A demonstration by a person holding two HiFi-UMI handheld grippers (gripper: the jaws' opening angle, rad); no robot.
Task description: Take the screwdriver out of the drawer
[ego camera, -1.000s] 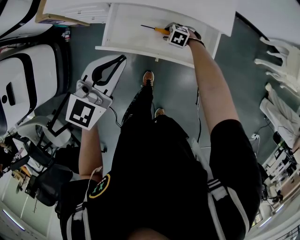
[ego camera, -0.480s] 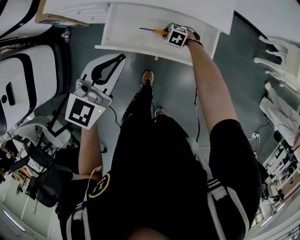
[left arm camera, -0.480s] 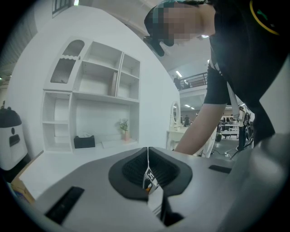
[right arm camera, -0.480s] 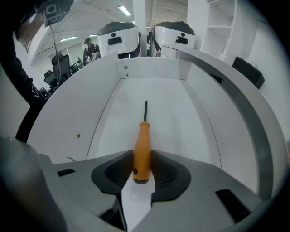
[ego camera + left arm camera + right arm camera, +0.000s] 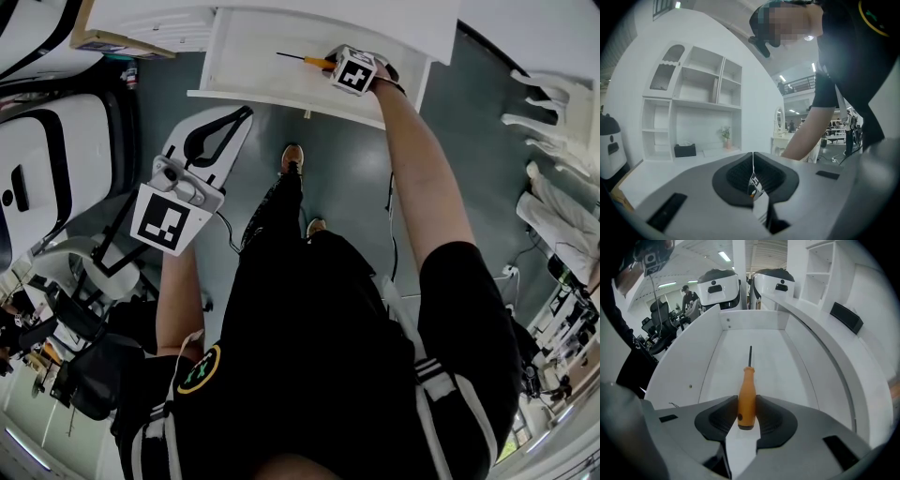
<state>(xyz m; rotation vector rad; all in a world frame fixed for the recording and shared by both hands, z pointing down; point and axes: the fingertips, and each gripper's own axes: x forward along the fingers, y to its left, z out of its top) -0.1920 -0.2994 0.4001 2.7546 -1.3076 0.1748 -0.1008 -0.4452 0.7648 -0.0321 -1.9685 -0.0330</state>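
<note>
Three views. Head view: screwdriver [image 5: 302, 59] inside the drawer [image 5: 246, 94], shaft pointing leftward from the right gripper [image 5: 330, 64]; left gripper [image 5: 217, 134] well apart. Right gripper view: jaws, just now closing, clamp the orange handle, shaft straight ahead. Left gripper view: jaws together, empty

orange-handled screwdriver [image 5: 746, 397] in open drawer [image 5: 754, 320]

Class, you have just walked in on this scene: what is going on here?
A person holds a gripper in each hand. The right gripper reaches into the open white drawer; its jaws have just been closing on the orange-handled screwdriver with a thin dark shaft and now clamp its handle. The screwdriver is not yet out of the drawer. The left gripper, shut and empty, is held aside.
</note>
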